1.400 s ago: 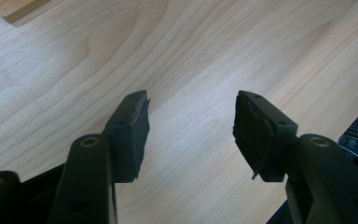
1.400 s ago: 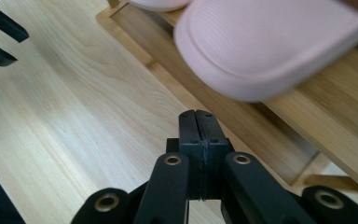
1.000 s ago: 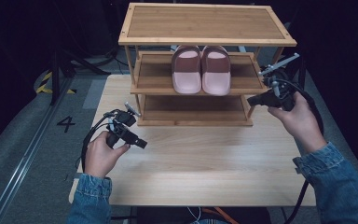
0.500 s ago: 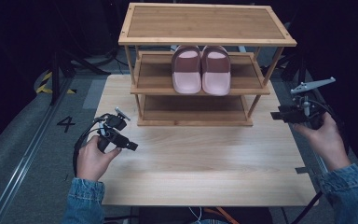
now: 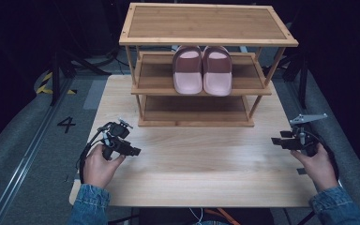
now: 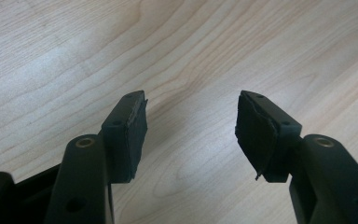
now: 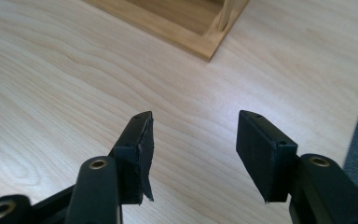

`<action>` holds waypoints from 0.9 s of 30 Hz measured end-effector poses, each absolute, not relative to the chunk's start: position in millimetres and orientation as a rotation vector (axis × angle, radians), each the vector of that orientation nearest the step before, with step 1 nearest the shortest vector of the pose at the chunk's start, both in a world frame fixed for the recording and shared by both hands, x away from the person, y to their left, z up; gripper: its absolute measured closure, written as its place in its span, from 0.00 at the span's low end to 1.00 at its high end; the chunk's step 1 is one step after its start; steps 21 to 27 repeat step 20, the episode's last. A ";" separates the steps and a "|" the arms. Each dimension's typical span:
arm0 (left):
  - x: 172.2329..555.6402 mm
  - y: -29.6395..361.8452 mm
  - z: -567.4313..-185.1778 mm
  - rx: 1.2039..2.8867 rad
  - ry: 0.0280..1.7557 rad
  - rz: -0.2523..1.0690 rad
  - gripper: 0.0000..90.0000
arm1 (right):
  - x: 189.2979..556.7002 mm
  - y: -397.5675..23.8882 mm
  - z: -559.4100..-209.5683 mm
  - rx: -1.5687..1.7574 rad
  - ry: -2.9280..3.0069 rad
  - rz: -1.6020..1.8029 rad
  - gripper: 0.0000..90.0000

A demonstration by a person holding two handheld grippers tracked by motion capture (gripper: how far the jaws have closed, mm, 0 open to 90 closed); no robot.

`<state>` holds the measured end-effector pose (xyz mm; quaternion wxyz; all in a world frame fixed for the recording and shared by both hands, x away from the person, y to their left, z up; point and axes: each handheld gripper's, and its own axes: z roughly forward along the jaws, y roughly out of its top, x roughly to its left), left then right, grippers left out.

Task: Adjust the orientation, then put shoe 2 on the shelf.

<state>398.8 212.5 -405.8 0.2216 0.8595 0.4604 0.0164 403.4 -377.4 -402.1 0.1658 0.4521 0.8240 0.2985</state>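
Observation:
A pair of pink slippers (image 5: 201,70) sits side by side on the middle shelf of a wooden shoe rack (image 5: 206,23). My left gripper (image 5: 135,151) rests low over the table (image 5: 192,173) at the front left, pointing right. Its jaws stand open over bare wood in the left gripper view (image 6: 191,116). My right gripper (image 5: 275,140) hangs near the table's right edge, pointing left. Its jaws have just been opening and hold nothing, as the right gripper view (image 7: 193,135) shows.
The rack stands at the back middle of the table, its bottom corner (image 7: 200,44) ahead of my right gripper. Its lowest shelf (image 5: 194,110) is bare. Grey floor with a painted 4 (image 5: 66,124) lies left of the table.
My right hand has come down and back from the rack's right end to the table's right edge, and its jaws have opened. The left hand sank slightly toward the front.

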 end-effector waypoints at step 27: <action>399.7 211.4 -418.2 2.366 1.278 0.027 0.47 | 389.1 -359.9 -452.5 1.216 2.364 0.919 0.49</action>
